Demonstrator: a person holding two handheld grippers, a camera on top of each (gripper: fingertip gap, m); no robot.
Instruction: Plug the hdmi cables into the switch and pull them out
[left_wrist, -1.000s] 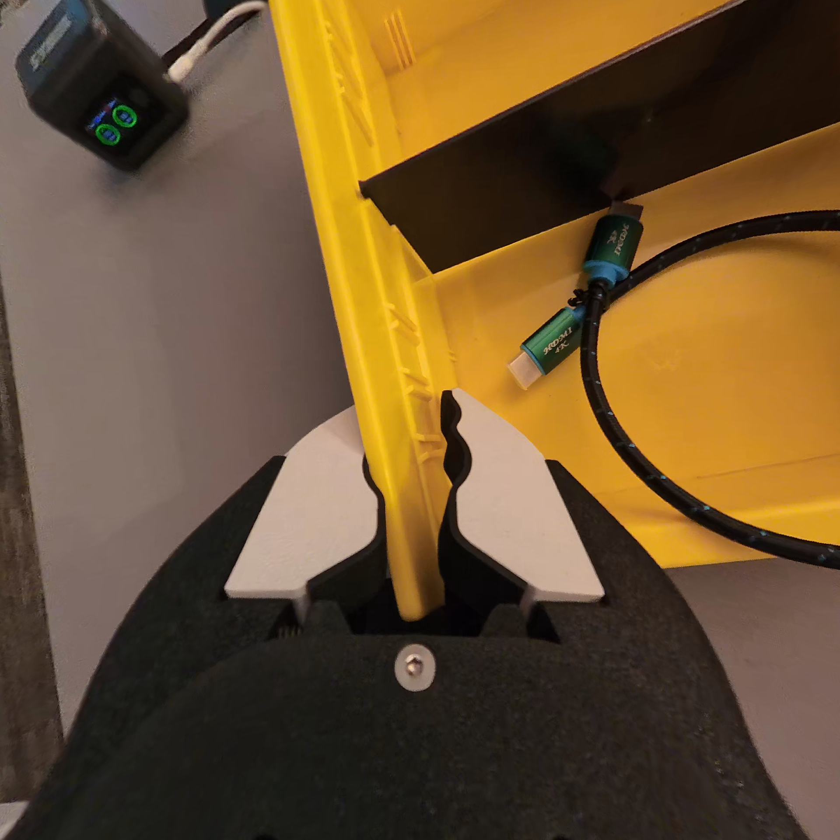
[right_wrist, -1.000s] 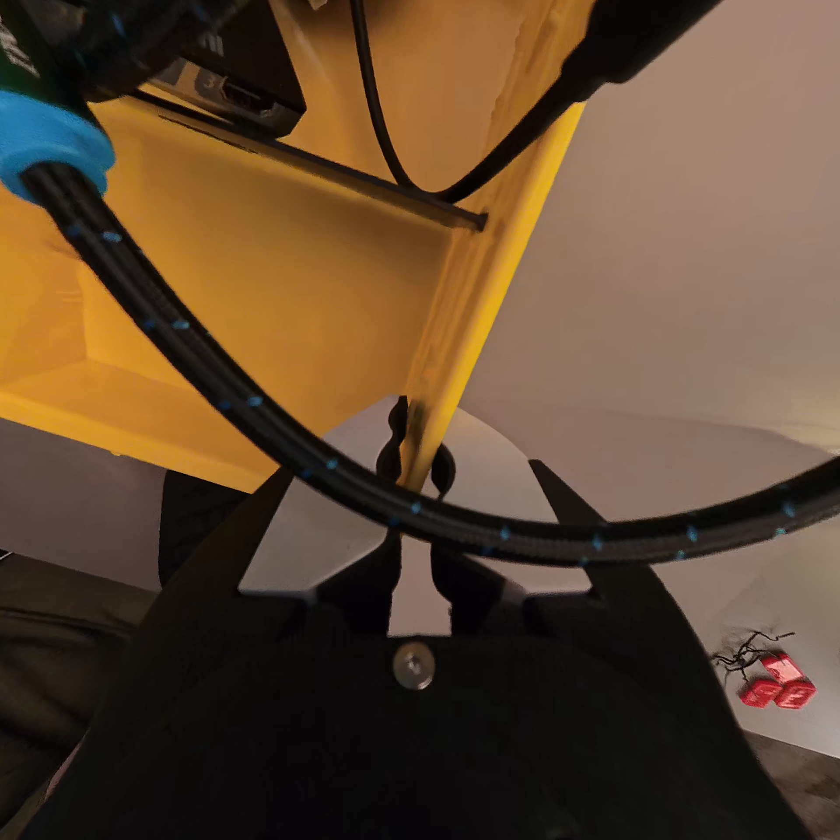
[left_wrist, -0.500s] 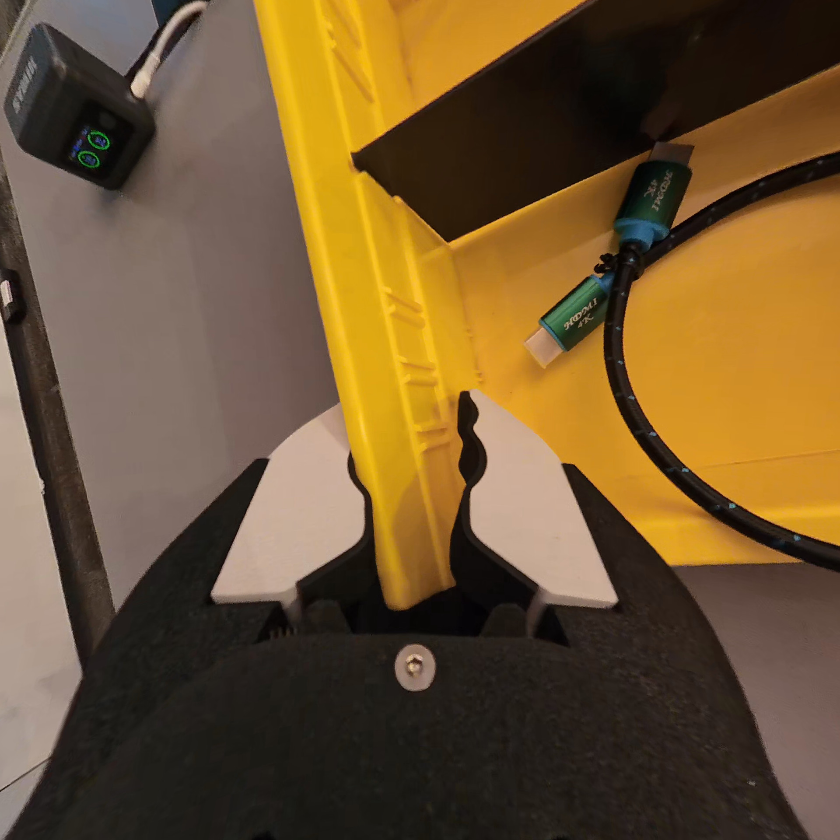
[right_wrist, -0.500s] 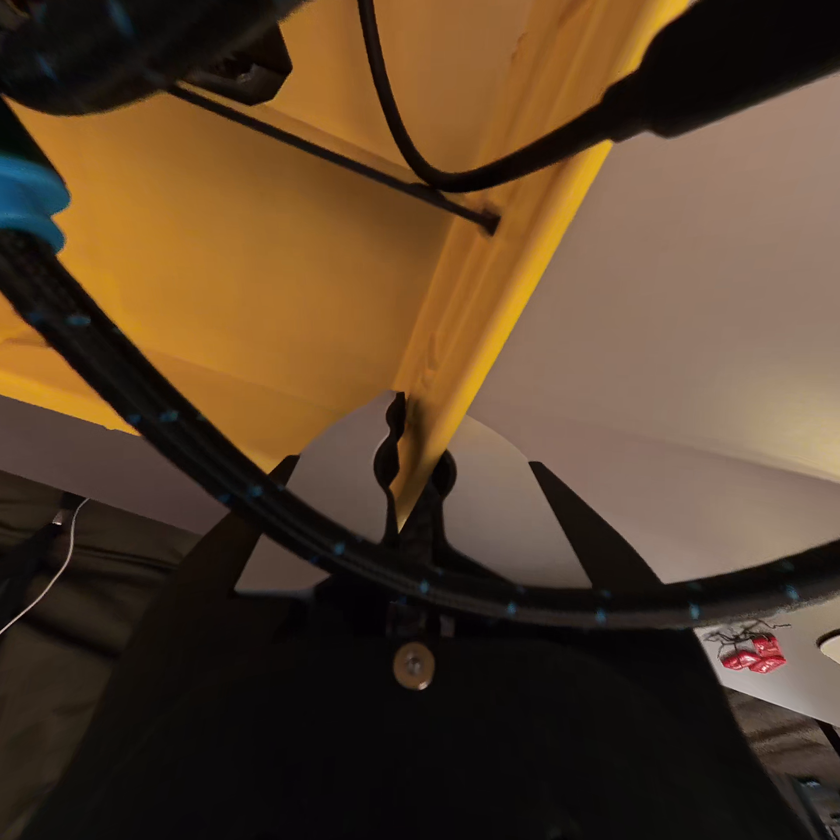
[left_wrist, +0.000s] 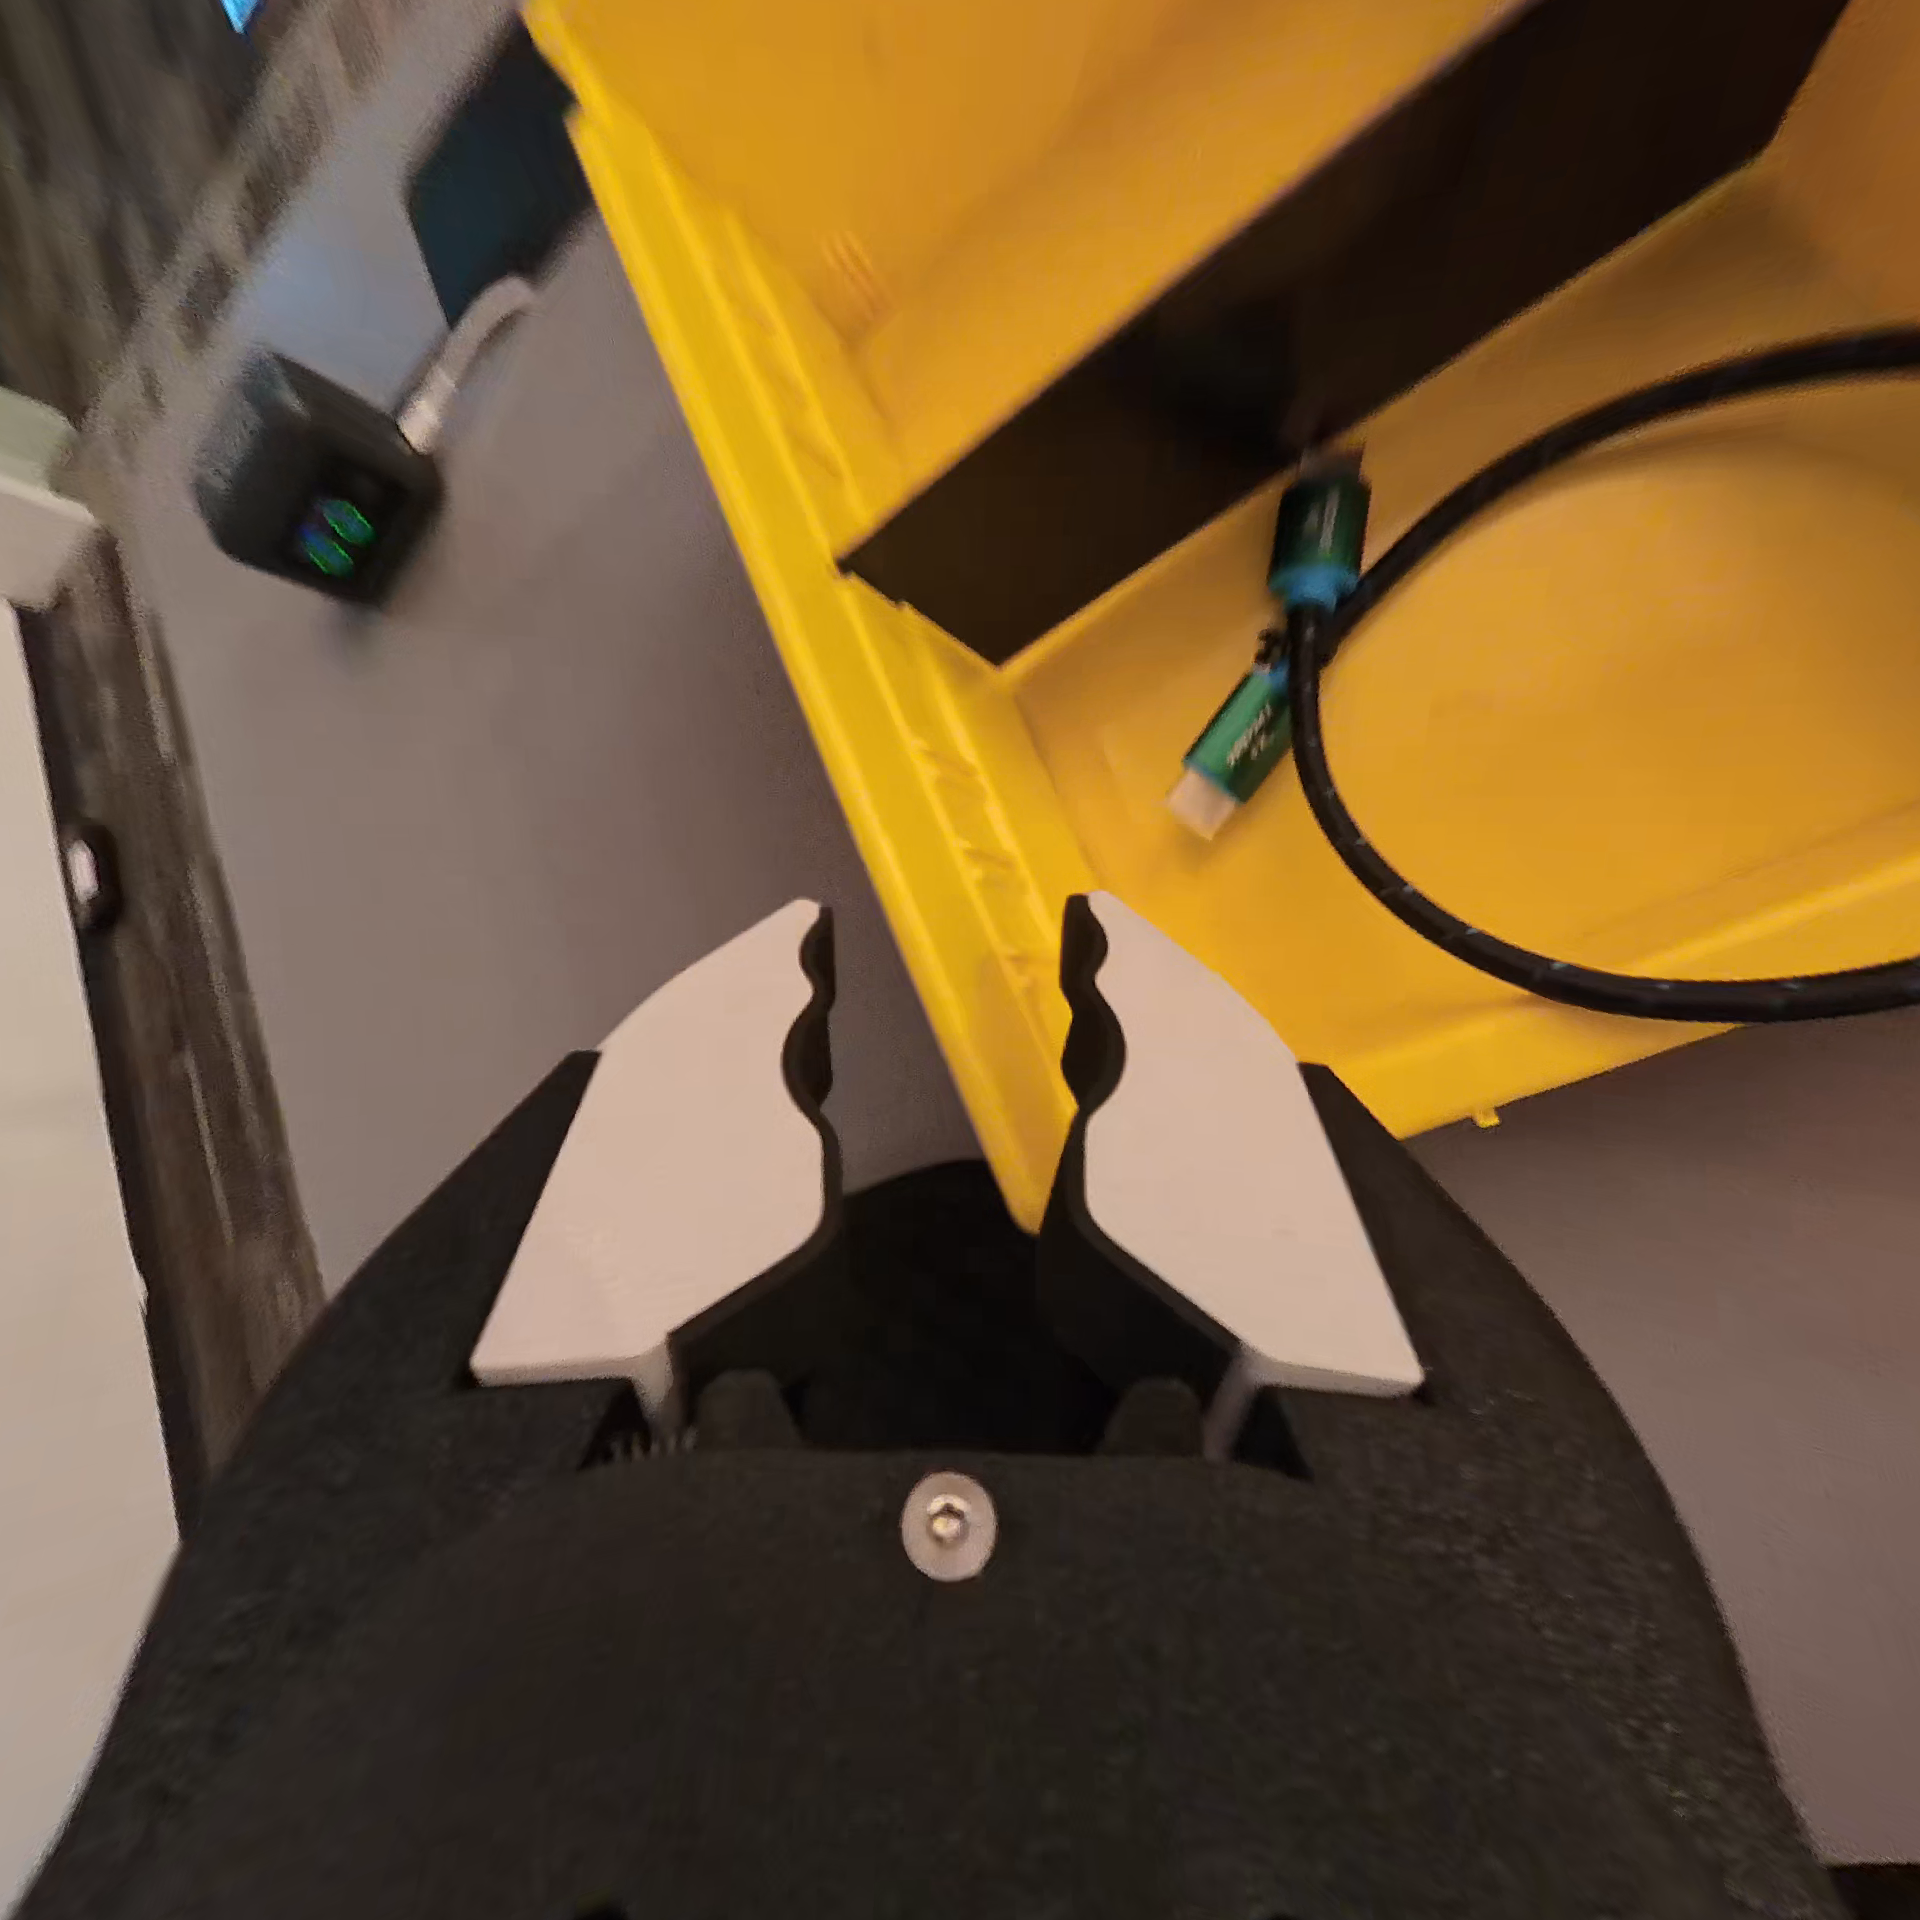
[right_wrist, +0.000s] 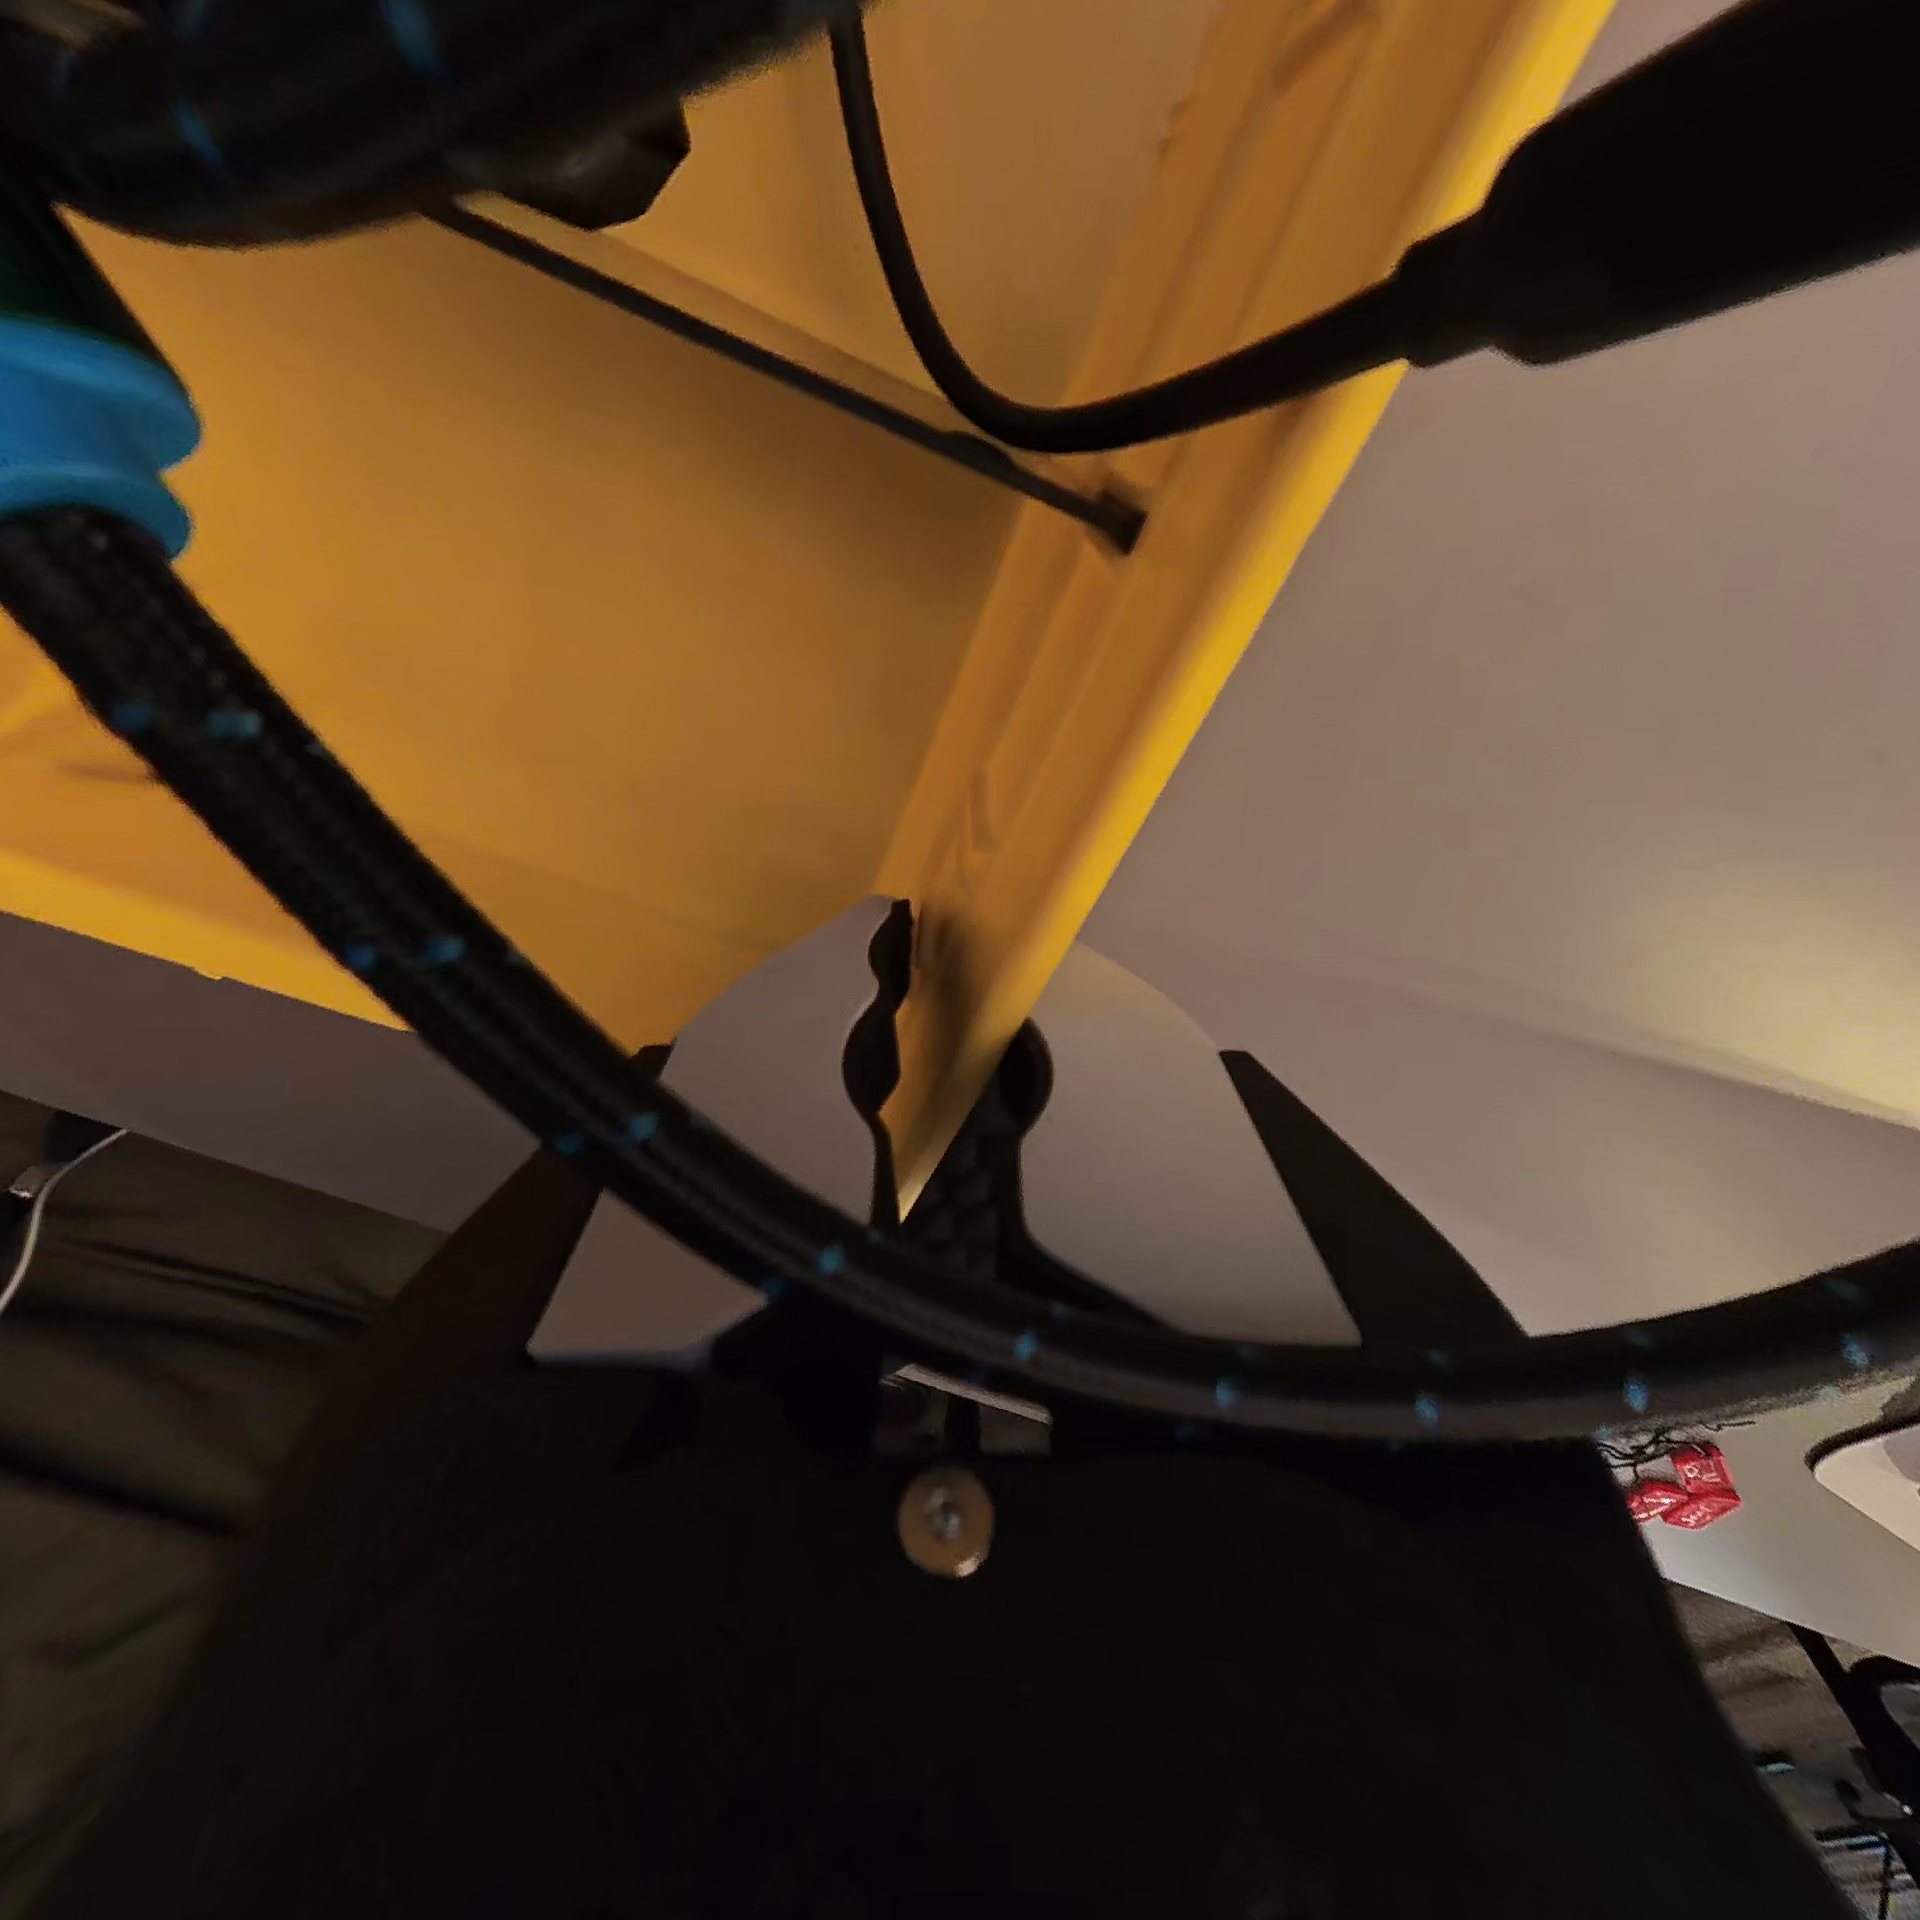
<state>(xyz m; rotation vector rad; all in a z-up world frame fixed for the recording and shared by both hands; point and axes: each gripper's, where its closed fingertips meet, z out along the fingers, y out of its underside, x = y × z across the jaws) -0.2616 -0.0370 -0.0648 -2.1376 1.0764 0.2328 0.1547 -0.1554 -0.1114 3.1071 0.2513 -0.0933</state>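
A yellow bin (left_wrist: 904, 790) holds a black braided HDMI cable (left_wrist: 1387, 894) with two green plugs (left_wrist: 1242, 748), lying in front of a black divider (left_wrist: 1143, 457). My left gripper (left_wrist: 951, 914) is open. The bin's left rim runs between its fingers, close to the right one. My right gripper (right_wrist: 966, 966) is shut on the bin's right wall (right_wrist: 623, 623). The braided cable (right_wrist: 312, 842) with a blue collar (right_wrist: 83, 436) hangs across that view. A second black cable with a thick plug (right_wrist: 1662, 208) crosses the top. I cannot pick out the switch in the dark blur at the top left.
A black box with green lights (left_wrist: 312, 488) and a white cord sits on the grey table left of the bin. Small red dice-like pieces (right_wrist: 1683, 1491) lie on the table at the right. The table's left edge meets a dark wood floor.
My left gripper has opened and let go of the bin's rim. The right gripper stays clamped on the bin's wall. Both views are blurred by motion.
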